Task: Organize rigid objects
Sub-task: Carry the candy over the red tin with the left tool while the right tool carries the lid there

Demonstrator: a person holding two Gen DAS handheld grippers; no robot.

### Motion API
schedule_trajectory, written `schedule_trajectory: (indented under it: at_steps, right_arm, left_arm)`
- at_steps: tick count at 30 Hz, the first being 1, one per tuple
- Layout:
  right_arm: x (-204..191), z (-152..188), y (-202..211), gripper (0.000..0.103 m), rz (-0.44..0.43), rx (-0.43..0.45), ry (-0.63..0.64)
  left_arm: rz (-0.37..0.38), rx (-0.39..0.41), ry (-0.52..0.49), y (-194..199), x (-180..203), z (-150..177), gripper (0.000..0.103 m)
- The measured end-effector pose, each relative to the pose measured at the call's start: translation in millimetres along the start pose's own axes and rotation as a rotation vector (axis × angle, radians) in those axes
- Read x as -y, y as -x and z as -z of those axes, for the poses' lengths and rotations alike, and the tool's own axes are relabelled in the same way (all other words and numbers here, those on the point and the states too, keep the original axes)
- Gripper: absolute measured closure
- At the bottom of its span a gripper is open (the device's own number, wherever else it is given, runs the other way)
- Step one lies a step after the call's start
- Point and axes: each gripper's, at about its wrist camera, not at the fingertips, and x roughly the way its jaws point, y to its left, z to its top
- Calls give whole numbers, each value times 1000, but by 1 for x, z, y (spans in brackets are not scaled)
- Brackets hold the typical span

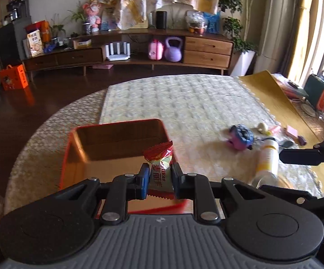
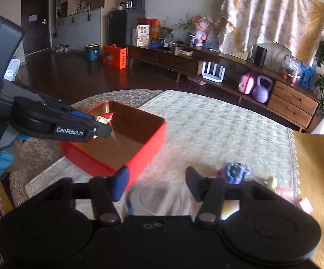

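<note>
Living room w/ a low wooden sideboard behind; up front a table under a quilted cloth carries everything. Red box, open-topped w/ nothing seen on its floor, sits near the table's left edge. Left gripper is clenched on a red snack packet, hanging over the box's near-right corner. Packet = light, crinkly foil, soft & a bit slippery; pinched mid-body across the flat faces, which looks secure enough, tho squeezing harder could crush what's inside. Probably just needs letting go over the box.

Right gripper is released, jaws wide, above a clear bottle w/ yellow label lying on its side toward the table's right edge. Bottle = stiff, smooth, prone to roll; best taken across the middle of the barrel. Blue-purple toy & small bits lie just beyond it.
</note>
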Motion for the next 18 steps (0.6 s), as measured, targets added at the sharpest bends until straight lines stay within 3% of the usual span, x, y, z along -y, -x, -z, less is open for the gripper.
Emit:
schedule_trajectory:
  at_steps: [5, 8, 9, 11, 18]
  right_arm:
    - [-8, -13, -25, 52, -27, -15, 15]
    - [7, -15, -27, 51, -30, -7, -14]
    - [13, -14, -26, 49, -23, -12, -14]
    - [23, -8, -28, 36, 16, -18, -9]
    - [37, 13, -60, 31, 25, -102, -16]
  left_arm:
    - [-56, -6, 28, -13, -34, -4, 82]
    - [-75, -20, 48, -23, -48, -4, 82]
    - [-75, -27, 57, -27, -53, -3, 82]
    - [-73, -35, 62, -33, -57, -2, 82]
    - [-66, -62, 61, -49, -57, 5, 82]
